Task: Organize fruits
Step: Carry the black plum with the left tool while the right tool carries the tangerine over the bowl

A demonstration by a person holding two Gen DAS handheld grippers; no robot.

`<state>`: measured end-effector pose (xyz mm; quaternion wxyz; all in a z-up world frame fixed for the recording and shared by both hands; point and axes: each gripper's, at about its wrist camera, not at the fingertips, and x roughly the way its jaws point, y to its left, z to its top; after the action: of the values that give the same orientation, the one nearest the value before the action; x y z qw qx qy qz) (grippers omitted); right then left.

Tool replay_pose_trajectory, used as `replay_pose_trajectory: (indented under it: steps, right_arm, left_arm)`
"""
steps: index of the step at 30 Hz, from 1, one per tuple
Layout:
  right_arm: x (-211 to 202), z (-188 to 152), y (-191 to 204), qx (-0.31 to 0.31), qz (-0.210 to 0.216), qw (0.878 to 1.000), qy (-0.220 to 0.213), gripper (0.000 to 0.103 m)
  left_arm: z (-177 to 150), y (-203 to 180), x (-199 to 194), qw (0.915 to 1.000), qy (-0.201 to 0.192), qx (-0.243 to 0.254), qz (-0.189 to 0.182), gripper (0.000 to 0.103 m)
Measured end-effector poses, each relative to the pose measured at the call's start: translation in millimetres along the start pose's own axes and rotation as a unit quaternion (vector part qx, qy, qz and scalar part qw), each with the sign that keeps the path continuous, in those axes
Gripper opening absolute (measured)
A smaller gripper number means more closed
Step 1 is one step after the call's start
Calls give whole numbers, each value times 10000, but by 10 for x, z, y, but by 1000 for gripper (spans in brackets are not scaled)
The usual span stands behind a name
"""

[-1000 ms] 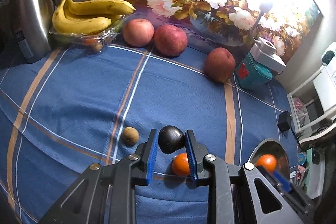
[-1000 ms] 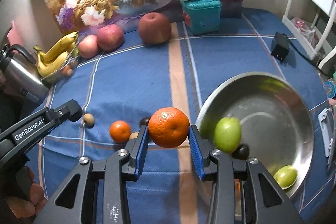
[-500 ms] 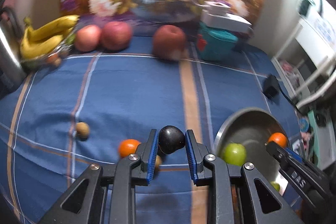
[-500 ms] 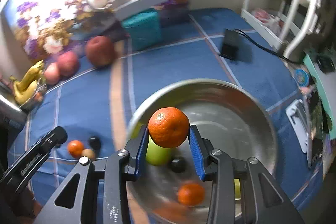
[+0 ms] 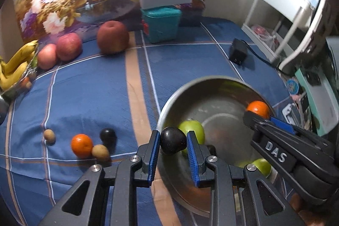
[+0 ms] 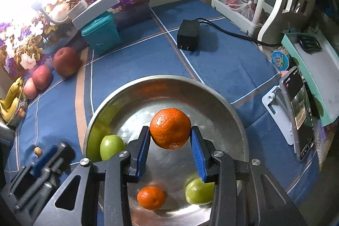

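Right now the right gripper [image 6: 170, 142] is clamped on an orange [image 6: 170, 128], hanging directly above the middle of the metal bowl [image 6: 211, 90], so a straight drop lands it inside. Meanwhile the left gripper [image 5: 172, 145] pinches a dark plum [image 5: 171, 140] over the bowl's near-left rim; it looks to need a short shift inward. Inside the bowl lie 2 green apples [image 6: 111, 146] and 1 small orange [image 6: 150, 197]. Left of the bowl, loose fruit waits on the blue cloth [image 5: 84, 82].
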<state>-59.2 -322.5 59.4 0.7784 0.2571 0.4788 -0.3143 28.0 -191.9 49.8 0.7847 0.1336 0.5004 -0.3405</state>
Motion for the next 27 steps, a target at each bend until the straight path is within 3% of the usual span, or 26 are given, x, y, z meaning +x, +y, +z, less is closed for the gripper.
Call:
replay_pose_trajectory:
  steps: [18,27]
  right_arm:
    - [302,-87,-21,10,-86,9987,500,41]
    - [304,-78,-42,76,-103,9988,483,41]
  left_arm:
    - [-103,-49,220,9991,407,37,55,28]
    - [-114,-32,220,9990,439,27,45,28]
